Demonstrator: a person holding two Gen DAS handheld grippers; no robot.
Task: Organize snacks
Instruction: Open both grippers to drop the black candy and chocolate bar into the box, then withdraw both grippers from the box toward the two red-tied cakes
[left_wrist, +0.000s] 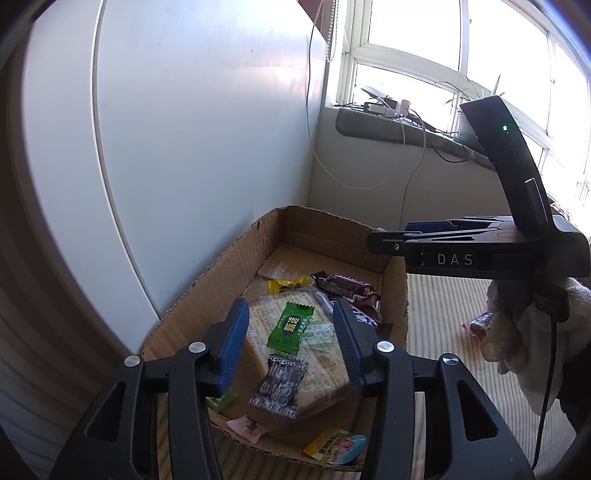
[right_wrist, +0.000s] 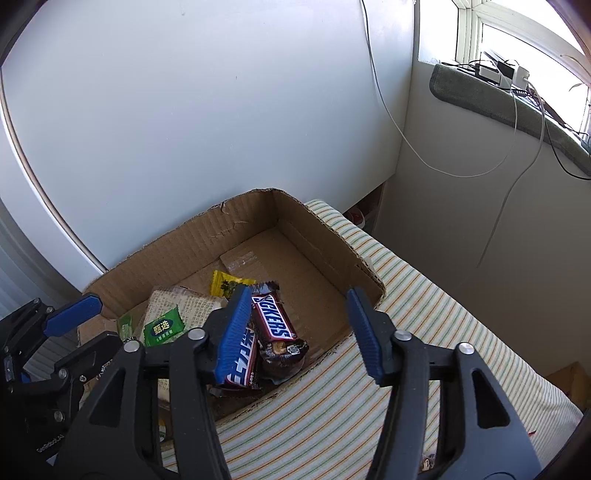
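Note:
A shallow cardboard box (left_wrist: 221, 273) (right_wrist: 325, 236) holds several snacks: a green candy packet (left_wrist: 290, 325) (right_wrist: 163, 326), a black packet (left_wrist: 279, 384), a yellow packet (left_wrist: 286, 285) (right_wrist: 225, 284), Snickers bars (right_wrist: 273, 321) (left_wrist: 345, 286) and a newsprint-wrapped packet (left_wrist: 325, 365). My left gripper (left_wrist: 291, 343) is open and empty above the box's near end. My right gripper (right_wrist: 299, 332) is open and empty above the box's right edge, over the Snickers bars. A pink packet (left_wrist: 245, 428) and a yellow-blue packet (left_wrist: 338, 445) lie at the box's near rim.
The box sits on a striped cloth (right_wrist: 424, 332) against a white wall (right_wrist: 184, 129). A red-wrapped candy (left_wrist: 480, 325) lies on the cloth by the gloved hand (left_wrist: 524, 332). Cables hang from the window ledge (right_wrist: 517, 107). The left gripper also shows in the right wrist view (right_wrist: 59, 332).

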